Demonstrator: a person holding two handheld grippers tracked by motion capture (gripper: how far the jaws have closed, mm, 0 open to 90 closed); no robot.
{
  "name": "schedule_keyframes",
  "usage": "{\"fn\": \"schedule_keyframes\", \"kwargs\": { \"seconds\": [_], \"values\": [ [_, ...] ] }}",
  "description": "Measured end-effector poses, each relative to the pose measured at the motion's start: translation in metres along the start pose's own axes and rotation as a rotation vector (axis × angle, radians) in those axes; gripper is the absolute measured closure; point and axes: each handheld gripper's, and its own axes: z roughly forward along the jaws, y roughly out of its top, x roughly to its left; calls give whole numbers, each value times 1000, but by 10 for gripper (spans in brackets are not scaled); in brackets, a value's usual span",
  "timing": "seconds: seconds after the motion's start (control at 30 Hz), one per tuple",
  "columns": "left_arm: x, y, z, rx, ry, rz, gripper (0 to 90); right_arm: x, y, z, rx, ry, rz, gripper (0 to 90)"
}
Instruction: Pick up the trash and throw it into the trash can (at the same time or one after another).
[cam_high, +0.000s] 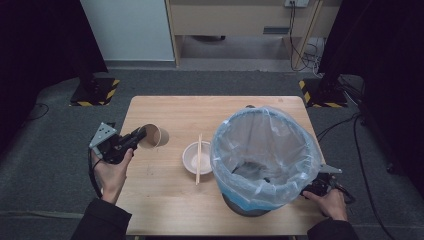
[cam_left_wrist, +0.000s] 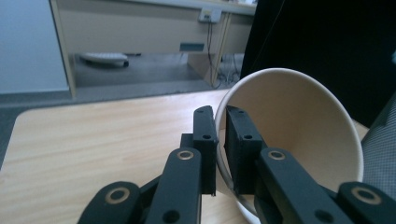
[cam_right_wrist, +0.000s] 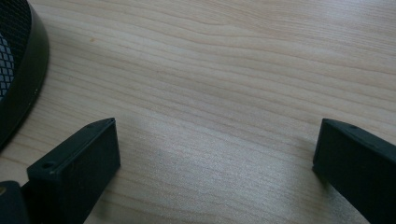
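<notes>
My left gripper (cam_high: 142, 134) is shut on the rim of a brown paper cup (cam_high: 155, 135), lifted off the table and tipped on its side, mouth toward the camera. In the left gripper view the two jaws pinch the paper cup (cam_left_wrist: 299, 126) wall, one inside and one outside, at my left gripper (cam_left_wrist: 222, 140). A white bowl (cam_high: 196, 157) with wooden chopsticks (cam_high: 199, 158) laid across it sits mid-table. My right gripper (cam_high: 311, 191) rests at the table's right front, behind the bin; in the right gripper view my right gripper (cam_right_wrist: 215, 154) stands open over bare wood.
A black mesh bin (cam_high: 250, 207) lined with a clear blue bag (cam_high: 265, 150) stands on the right half of the wooden table (cam_high: 170, 200). Its base (cam_right_wrist: 21, 70) lies just left of the right jaws. Dark floor surrounds the table.
</notes>
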Motion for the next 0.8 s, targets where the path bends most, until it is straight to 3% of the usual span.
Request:
{"fn": "schedule_keyframes", "kwargs": {
  "seconds": [0.47, 0.8],
  "values": [
    [-30, 39, -34, -176, -91, 43, 827, 0, 0, 0, 0, 0, 0, 7],
    [-51, 55, -50, -249, -156, 65, 827, 0, 0, 0, 0, 0, 1, 7]
  ]
}}
